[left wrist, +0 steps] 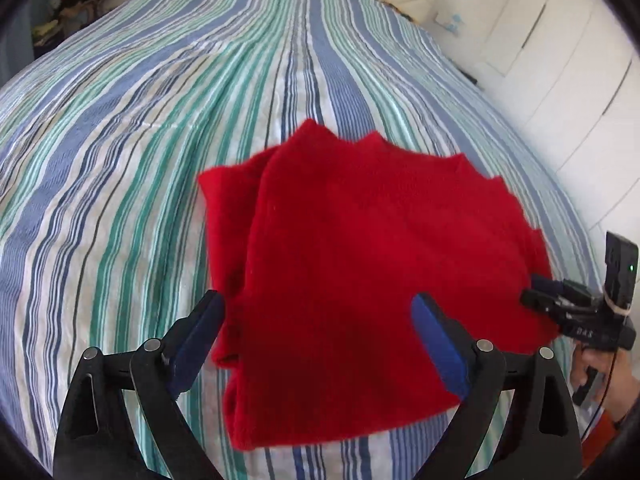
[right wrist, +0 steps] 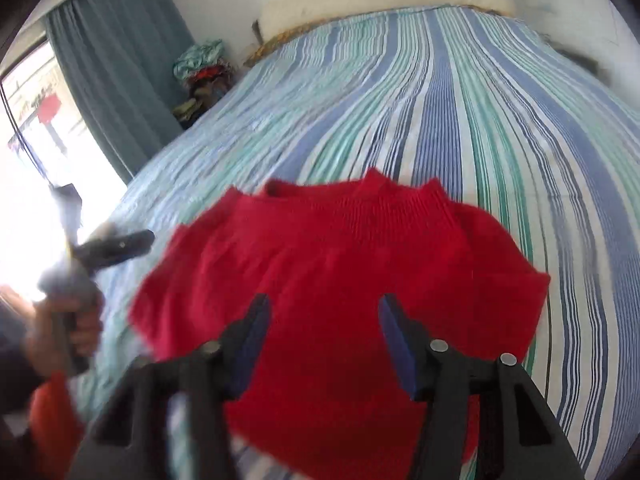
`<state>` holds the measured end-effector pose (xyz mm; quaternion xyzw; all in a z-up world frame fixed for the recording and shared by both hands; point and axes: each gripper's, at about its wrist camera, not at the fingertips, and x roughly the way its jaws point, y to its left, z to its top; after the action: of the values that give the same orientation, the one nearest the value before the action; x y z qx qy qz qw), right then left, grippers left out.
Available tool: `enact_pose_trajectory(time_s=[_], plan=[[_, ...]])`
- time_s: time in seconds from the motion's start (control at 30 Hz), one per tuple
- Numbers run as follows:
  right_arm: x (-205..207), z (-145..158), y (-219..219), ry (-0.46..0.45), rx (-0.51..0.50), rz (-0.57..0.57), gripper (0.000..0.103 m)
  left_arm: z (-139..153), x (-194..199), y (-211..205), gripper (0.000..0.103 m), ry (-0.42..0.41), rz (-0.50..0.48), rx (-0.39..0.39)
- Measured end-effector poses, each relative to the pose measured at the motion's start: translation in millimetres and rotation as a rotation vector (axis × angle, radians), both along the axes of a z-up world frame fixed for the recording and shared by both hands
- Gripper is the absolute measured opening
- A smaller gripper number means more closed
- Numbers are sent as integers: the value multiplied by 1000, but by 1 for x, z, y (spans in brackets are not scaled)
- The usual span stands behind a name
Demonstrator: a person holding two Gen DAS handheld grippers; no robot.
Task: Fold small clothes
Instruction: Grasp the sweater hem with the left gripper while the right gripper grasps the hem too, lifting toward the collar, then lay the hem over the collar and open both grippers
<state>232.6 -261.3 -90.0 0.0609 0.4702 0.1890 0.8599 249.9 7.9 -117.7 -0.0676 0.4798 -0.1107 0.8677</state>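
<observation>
Red sweater (left wrist: 360, 280) lies folded on striped bed (left wrist: 120, 160). Left gripper (left wrist: 320, 344) wide, over its near edge. Right gripper (right wrist: 324, 340) wide, above sweater; from the left view its state can't be told. No readable writing. Only right view shows curtain (right wrist: 120, 60) and window (right wrist: 40, 120).

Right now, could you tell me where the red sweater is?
The sweater lies folded on the striped bedsheet, low and central in both views, just ahead of both open grippers.

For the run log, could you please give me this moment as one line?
left gripper: open, above red sweater | right gripper: open, over it | sweater: folded on striped bed
</observation>
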Motion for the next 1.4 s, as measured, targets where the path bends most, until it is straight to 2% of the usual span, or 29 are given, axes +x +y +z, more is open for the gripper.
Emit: enact_pose_trajectory(time_s=[0.03,0.07,0.1,0.2,0.3,0.37,0.47,0.53,0.67,0.8,1.1,1.2,1.33,1.37,1.4], plan=[[-5,-21,-3,61,-97,-22,53,-8,-7,-5,93,27,-4,47],[-12,-38,-14,107,-125,-51,52,-11,-16,-6,89,38,5,69],[-21,-38,-24,84,-92,-76,50,-8,-28,-4,89,27,19,62],[-40,-10,-23,48,-124,-131,50,4,-67,-3,94,-22,48,14],[-66,15,-4,-14,-73,-76,53,9,-98,-12,94,-43,40,49],[-77,13,12,-15,-88,-24,53,7,-111,-17,94,-34,33,80],[-91,-9,26,26,-138,-3,53,9,-125,-21,94,-45,41,123],[-105,-17,27,48,-133,-28,53,11,-130,-20,94,-54,48,127],[-127,-14,24,42,-93,-74,53,16,-131,-19,94,-62,58,130],[-149,-19,25,54,-101,-97,53,20,-133,-17,94,-68,76,137],[-169,-29,22,52,-111,-119,55,20,-134,-10,94,-69,107,167],[-176,-36,20,40,-101,-133,56,9,-132,-5,97,-71,110,207],[-175,-35,16,59,-77,-140,57,-30,-131,12,97,-22,126,291],[-171,-32,14,78,-64,-133,57,-39,-133,18,98,-13,124,268],[-166,-28,10,97,-40,-130,57,-41,-138,24,99,-38,125,227]])
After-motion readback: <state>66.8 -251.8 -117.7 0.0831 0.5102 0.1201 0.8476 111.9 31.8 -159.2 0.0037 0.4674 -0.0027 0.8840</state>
